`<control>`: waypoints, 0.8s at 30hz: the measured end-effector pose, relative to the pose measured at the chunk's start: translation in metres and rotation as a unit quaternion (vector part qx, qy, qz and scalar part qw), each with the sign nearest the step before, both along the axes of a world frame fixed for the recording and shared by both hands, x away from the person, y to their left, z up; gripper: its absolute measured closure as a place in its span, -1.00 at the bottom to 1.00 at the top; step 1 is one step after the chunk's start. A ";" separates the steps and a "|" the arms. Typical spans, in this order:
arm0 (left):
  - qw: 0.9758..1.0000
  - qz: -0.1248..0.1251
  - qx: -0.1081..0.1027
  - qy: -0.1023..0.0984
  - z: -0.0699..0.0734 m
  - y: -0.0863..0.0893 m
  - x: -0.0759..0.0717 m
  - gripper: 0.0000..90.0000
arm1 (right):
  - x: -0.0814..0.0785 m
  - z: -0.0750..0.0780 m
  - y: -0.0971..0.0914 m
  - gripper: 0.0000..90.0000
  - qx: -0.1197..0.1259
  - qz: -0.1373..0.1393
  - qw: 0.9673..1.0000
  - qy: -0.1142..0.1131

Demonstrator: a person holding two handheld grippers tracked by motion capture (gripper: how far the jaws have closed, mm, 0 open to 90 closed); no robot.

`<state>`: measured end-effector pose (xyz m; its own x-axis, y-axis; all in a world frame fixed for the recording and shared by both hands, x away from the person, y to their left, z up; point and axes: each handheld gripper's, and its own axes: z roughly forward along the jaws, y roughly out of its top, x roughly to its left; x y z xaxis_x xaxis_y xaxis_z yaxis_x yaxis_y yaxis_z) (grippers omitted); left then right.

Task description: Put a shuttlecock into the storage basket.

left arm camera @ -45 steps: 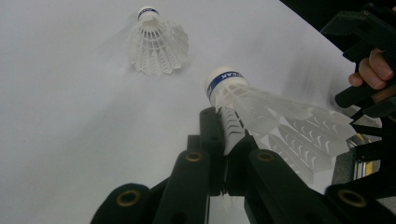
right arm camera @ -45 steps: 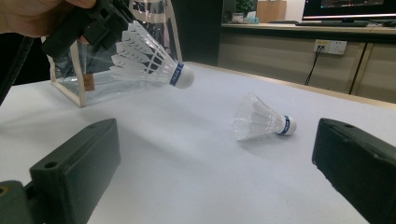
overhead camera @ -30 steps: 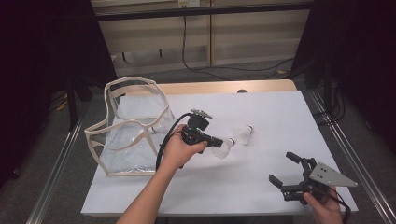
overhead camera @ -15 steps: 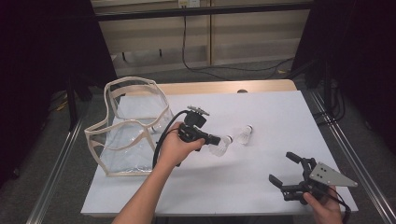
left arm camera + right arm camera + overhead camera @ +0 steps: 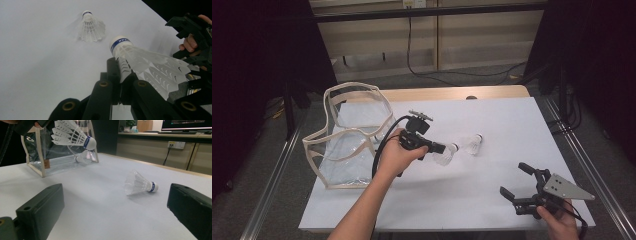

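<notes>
One shuttlecock [image 5: 82,157] inside clear bag [image 5: 40,157], seen from right gripper view.

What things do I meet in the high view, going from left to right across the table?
Clear bag → left gripper → held shuttlecock → lying shuttlecock → right gripper.

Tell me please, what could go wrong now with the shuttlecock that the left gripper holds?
1. The left gripper pinches the held shuttlecock by its thin feathers, so they may bend or it may slip out.
2. The clear bag looks soft and its opening sags, so the drop could miss.
3. The second shuttlecock lies loose on the table and could be knocked away.
</notes>
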<state>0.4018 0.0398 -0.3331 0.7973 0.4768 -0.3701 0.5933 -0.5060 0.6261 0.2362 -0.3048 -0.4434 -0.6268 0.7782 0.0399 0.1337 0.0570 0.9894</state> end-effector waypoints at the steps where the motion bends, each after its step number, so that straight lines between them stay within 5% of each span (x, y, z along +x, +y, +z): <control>1: 1.000 0.003 0.001 -0.001 0.001 0.000 0.000 0.99 | 0.000 0.000 0.000 -0.98 0.000 0.000 1.000 0.000; 24: 1.000 0.007 0.005 0.003 0.015 0.006 0.000 0.99 | -0.001 0.000 0.000 -0.98 0.000 0.000 1.000 0.000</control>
